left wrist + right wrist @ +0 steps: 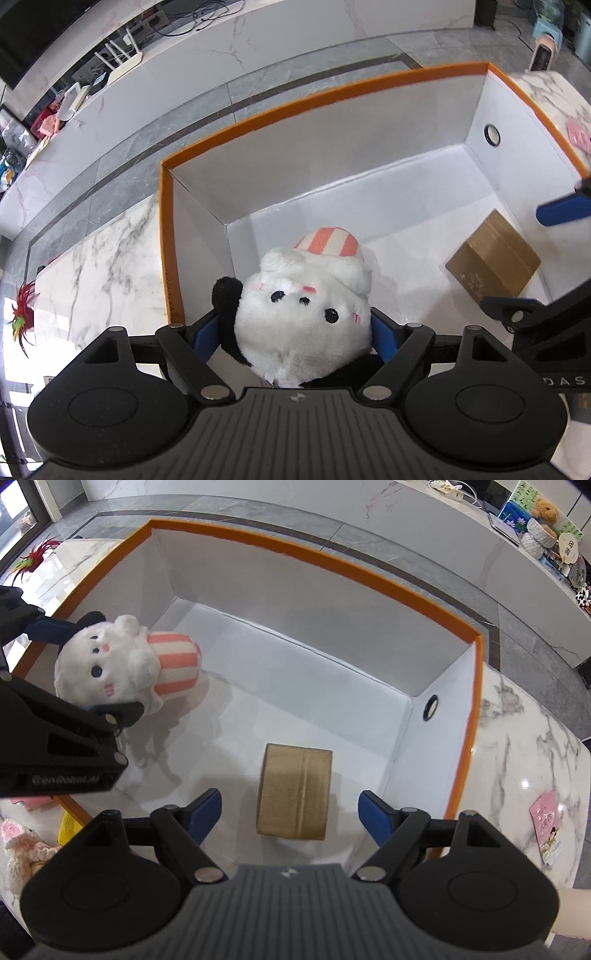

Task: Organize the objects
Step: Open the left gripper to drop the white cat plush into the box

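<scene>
My left gripper is shut on a white plush toy with black ears and a pink-striped body. It holds the toy inside the big orange-rimmed white box, near its left end. The toy also shows in the right wrist view, between the left gripper's blue fingers. My right gripper is open and empty above a gold box that lies on the white box's floor. The gold box also shows in the left wrist view. The right gripper's blue finger shows at the right edge of the left wrist view.
The box stands on a marble table. A pink packet lies on the table right of the box. A pink knitted toy and a yellow item lie left of it. A red feathery ornament sits at the table's left end.
</scene>
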The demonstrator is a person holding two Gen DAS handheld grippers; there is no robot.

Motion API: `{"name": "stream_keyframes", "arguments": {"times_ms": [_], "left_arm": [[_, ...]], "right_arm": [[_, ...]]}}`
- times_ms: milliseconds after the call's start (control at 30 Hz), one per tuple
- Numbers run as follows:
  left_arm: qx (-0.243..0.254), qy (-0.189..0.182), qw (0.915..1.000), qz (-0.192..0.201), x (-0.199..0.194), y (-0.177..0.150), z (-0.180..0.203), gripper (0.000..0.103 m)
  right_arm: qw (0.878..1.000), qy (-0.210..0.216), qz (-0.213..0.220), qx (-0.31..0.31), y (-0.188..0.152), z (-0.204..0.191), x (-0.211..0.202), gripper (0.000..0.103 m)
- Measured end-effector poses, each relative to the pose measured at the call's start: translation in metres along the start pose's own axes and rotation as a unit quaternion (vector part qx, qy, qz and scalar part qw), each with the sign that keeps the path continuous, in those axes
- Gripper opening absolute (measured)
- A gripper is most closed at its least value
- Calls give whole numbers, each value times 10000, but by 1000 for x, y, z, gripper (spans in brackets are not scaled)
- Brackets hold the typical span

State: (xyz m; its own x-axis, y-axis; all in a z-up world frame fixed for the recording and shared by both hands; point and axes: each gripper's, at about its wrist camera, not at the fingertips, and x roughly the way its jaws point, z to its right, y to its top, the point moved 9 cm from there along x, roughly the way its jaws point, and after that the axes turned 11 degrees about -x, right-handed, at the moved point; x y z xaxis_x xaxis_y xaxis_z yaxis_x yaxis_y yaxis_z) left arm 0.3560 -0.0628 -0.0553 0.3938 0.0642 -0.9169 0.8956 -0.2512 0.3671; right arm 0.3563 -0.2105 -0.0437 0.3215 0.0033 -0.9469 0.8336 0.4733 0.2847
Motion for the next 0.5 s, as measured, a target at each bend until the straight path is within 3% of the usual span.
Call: {"name": "stream_keyframes", "arguments": {"times_ms": [133, 300, 367, 400, 467, 500], "left_arm": [[-556, -322, 9979, -98, -3, 6, -10, 94], [-802, -455, 9957, -106, -5, 11, -17, 95], [-777, -78, 9968, -161, 0, 12, -23, 94], [-902, -167, 9957, -139, -1, 12, -24, 94], [-1233, -764, 9893, -152, -6, 16, -21, 93], [-1324, -784, 9879, -180, -7, 18, -24, 93]], "right_arm": [[10000, -15, 27, 34, 1, -1, 3, 83], [9999, 6, 115, 80, 3, 0, 2, 83], [9999, 12, 123, 85, 2, -1, 1, 84], [9999, 3, 134, 75, -1, 0, -2, 84], [9998, 26, 190, 60, -1, -2, -3, 85], [9997, 43, 233, 61, -2, -3, -6, 85]]}}
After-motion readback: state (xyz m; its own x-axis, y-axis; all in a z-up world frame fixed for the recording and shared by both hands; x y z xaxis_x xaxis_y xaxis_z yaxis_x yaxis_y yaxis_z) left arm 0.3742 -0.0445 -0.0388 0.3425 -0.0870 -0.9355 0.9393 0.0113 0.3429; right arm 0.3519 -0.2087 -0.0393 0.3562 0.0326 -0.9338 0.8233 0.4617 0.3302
